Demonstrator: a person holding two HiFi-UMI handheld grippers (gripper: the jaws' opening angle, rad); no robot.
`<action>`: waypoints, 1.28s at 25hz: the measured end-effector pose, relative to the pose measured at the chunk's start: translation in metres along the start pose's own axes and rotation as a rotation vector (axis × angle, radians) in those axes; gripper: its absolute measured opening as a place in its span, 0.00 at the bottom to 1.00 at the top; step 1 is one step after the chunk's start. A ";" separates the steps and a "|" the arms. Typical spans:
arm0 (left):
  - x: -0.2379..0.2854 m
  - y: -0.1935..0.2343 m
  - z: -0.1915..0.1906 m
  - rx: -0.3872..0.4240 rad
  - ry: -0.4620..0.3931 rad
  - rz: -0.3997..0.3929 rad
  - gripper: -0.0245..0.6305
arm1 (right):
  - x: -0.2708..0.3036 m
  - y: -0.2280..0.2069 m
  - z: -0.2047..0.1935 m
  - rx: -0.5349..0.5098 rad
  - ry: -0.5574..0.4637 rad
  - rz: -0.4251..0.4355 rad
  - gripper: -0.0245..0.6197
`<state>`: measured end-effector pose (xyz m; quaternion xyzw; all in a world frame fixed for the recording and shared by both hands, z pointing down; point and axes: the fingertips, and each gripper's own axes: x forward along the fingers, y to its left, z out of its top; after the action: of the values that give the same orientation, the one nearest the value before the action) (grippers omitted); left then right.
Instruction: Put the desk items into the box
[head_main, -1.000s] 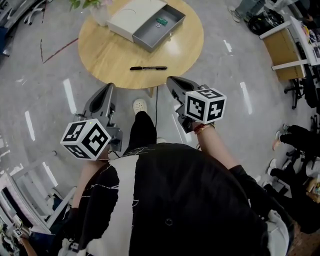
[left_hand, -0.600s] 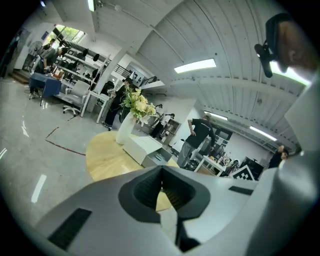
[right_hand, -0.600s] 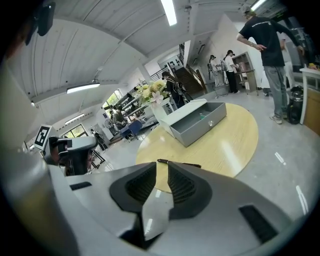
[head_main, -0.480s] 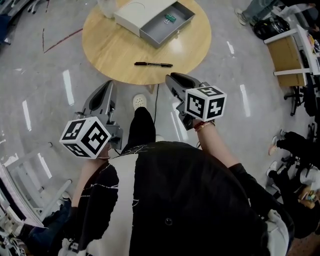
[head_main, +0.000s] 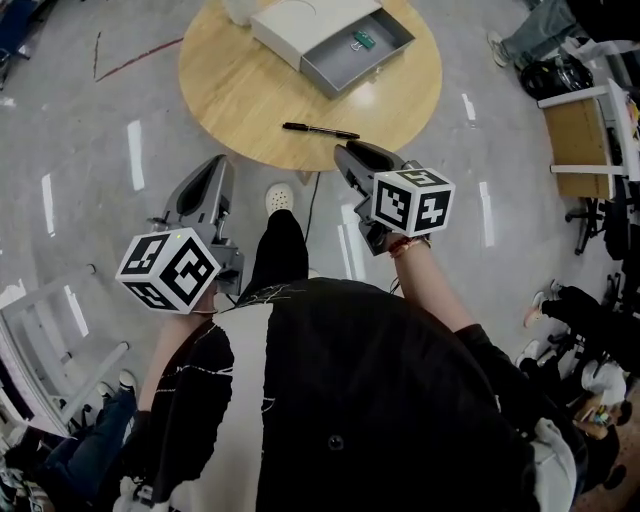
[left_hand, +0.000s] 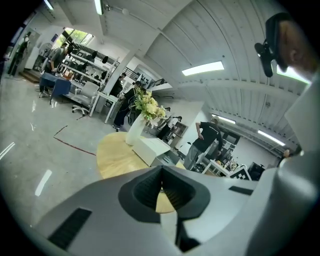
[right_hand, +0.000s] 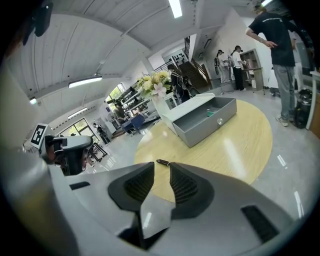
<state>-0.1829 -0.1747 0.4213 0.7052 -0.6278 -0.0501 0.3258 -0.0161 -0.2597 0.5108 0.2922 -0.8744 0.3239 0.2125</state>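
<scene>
Wood, pale and round: table (head_main: 250, 100), taken as the reference item.

- Lying toward the table's near edge: one black pen (head_main: 320, 130), not yet boxed.
- Sitting at the table's far side: white box (head_main: 300, 20), its grey drawer (head_main: 340, 80) standing pulled out, with one green clip (head_main: 362, 40) already lying inside.
- You are holding the right gripper (right_hand: 160, 169) just short of the table's near edge, aiming it at the pen. Its jaws have just been opening and are now standing apart with nothing between them (the pen is showing beyond the gap, not in it).
- You are holding the left gripper (left_hand: 161, 175) off the table's near-left edge, jaws together and empty.

Reading: that opening is probably readying the right gripper for the pen, which is looking like the only item remaining outside the box. The reach over the table's edge is not yet made.
</scene>
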 end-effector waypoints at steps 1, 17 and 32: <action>0.000 0.003 0.001 -0.003 -0.002 0.007 0.05 | 0.003 -0.001 0.001 -0.002 0.006 0.001 0.20; 0.013 0.037 0.016 -0.040 -0.015 0.074 0.05 | 0.049 -0.018 0.017 -0.055 0.076 -0.014 0.22; 0.015 0.061 0.010 -0.071 -0.007 0.131 0.05 | 0.082 -0.018 0.010 -0.181 0.175 0.019 0.23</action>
<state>-0.2368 -0.1923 0.4505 0.6504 -0.6714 -0.0535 0.3512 -0.0666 -0.3085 0.5577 0.2342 -0.8809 0.2700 0.3102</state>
